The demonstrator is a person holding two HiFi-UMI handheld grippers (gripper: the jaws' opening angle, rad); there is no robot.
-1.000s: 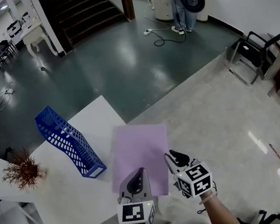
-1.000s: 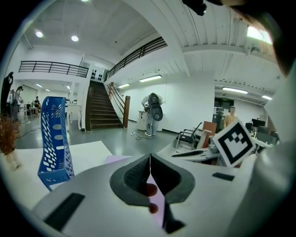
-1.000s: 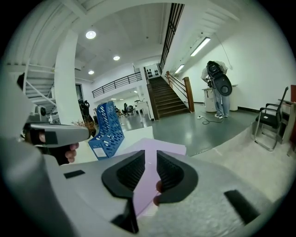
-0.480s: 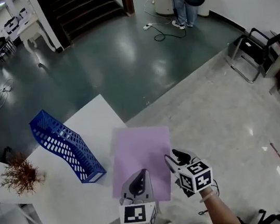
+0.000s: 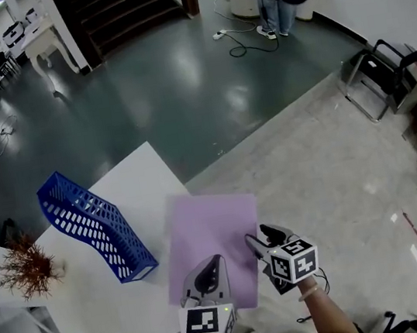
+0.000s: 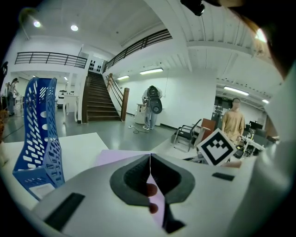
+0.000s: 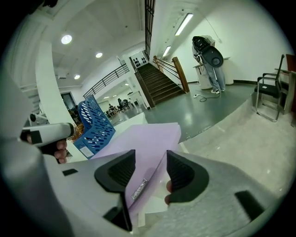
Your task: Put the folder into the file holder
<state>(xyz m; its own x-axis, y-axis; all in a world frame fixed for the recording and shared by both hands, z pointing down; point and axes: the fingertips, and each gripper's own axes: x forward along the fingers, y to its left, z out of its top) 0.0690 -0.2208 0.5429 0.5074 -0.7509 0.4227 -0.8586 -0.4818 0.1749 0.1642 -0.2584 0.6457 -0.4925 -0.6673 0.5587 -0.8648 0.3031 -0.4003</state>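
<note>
While the left gripper [image 5: 216, 261] pinches its near edge, the folder [image 5: 213, 232] shows in the head view as a flat lilac rectangle. It reaches past the white table's [image 5: 136, 181] edge, just right of the blue file holder [image 5: 92, 223]. The right gripper [image 5: 253, 241] is at its right edge.

Left gripper view: jaws closed on the folder's [image 6: 121, 155] thin edge.

Right gripper view: jaws opening. The folder [image 7: 143, 139], with a metal strip [image 7: 139, 189], stands between them, pads not pressing.

Versus a second ago: folder unchanged between the grippers, file holder further left in frame.
</note>
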